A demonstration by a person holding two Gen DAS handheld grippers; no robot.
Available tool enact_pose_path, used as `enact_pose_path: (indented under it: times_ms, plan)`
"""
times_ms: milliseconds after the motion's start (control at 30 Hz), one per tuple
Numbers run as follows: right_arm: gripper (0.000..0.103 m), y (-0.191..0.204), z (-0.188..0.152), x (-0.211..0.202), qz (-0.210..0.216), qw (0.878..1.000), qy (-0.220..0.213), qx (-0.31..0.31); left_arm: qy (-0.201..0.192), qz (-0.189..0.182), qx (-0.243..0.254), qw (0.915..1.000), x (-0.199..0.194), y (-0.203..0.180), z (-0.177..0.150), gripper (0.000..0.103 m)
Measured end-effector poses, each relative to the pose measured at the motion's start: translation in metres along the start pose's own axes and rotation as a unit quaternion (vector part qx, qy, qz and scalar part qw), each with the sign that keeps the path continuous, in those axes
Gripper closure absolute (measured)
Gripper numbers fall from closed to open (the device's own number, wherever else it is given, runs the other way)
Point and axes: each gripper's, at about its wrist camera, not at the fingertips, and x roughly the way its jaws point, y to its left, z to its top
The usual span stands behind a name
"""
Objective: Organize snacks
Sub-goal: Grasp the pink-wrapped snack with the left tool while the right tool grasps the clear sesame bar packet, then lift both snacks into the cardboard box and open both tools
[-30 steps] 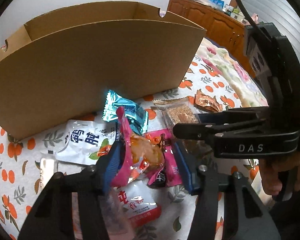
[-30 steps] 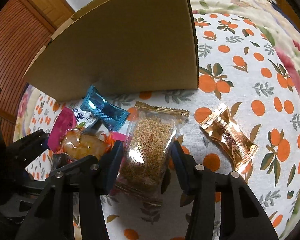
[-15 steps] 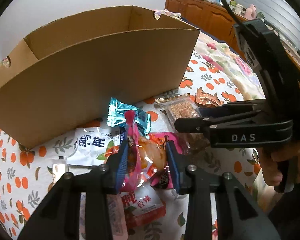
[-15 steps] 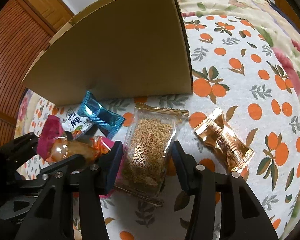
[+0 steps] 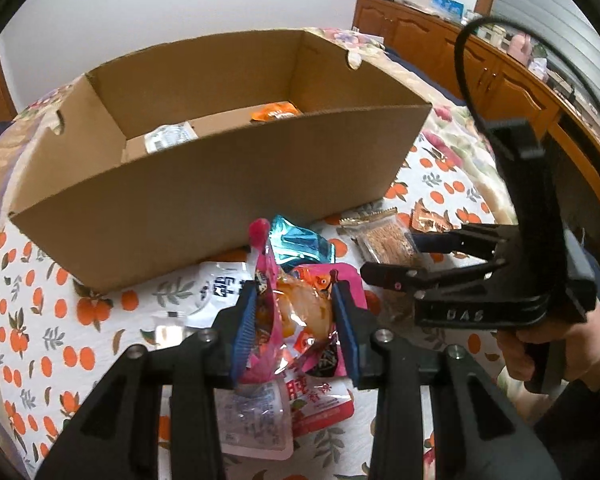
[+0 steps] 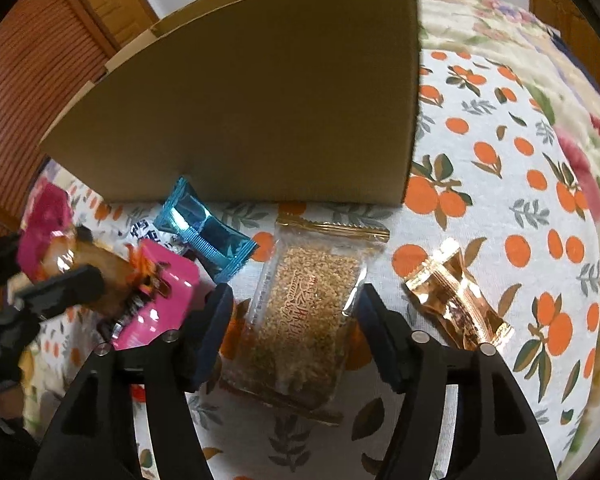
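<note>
Cardboard, plain brown, is making up the open box (image 5: 220,184) that is standing on the orange-printed cloth (image 6: 500,168) toward the far edge. Two packets are lying on its floor, a clear one (image 5: 170,138) near the left end and an orange one (image 5: 276,112) toward the right end.

In front of the box's near wall the loose snacks are lying in a heap on the cloth. The left gripper (image 5: 296,316) is clamping a pink packet (image 5: 296,308) between its blue pads, having closed on it within the last second; the packet is standing up out of the heap with its pink top poking above the fingertips. Under and around it are lying a white packet with dark lettering (image 5: 220,284), a blue foil packet (image 6: 204,232) and a red-and-white packet (image 5: 320,400).

The right gripper (image 6: 296,316) is straddling a clear sesame bar packet (image 6: 300,316) that is lying flat on the cloth below the box's right corner. Its jaws have just been opening wider, and the pads are standing clear of the wrapper on both sides. A gold foil packet (image 6: 456,300) is lying just to the right of it, apart from the heap. In the left wrist view a hand (image 5: 548,344) is gripping the right gripper's handle.
</note>
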Motion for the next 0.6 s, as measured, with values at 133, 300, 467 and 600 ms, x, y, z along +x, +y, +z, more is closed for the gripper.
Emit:
enact_pose_path:
  times_ms: [133, 300, 467, 600]
  plan:
    - [0.037, 0.011, 0.000, 0.005, -0.023, 0.999, -0.001, -0.022, -0.008, 0.005, -0.002, 1.0000, -0.010, 0.003, 0.001, 0.068]
    - [0.047, 0.028, -0.004, 0.012, -0.066, 0.996, 0.003, -0.062, -0.017, 0.012, -0.005, 0.9998, -0.019, 0.006, 0.004, 0.068]
    - [0.056, 0.031, -0.005, 0.013, -0.075, 0.995, 0.015, -0.066, -0.024, 0.013, -0.009, 0.9996, -0.025, 0.007, 0.008, 0.068]
    - [0.057, 0.025, -0.006, 0.009, -0.059, 0.997, 0.017, -0.053, -0.031, 0.012, -0.007, 0.9994, -0.033, 0.006, 0.011, 0.068]
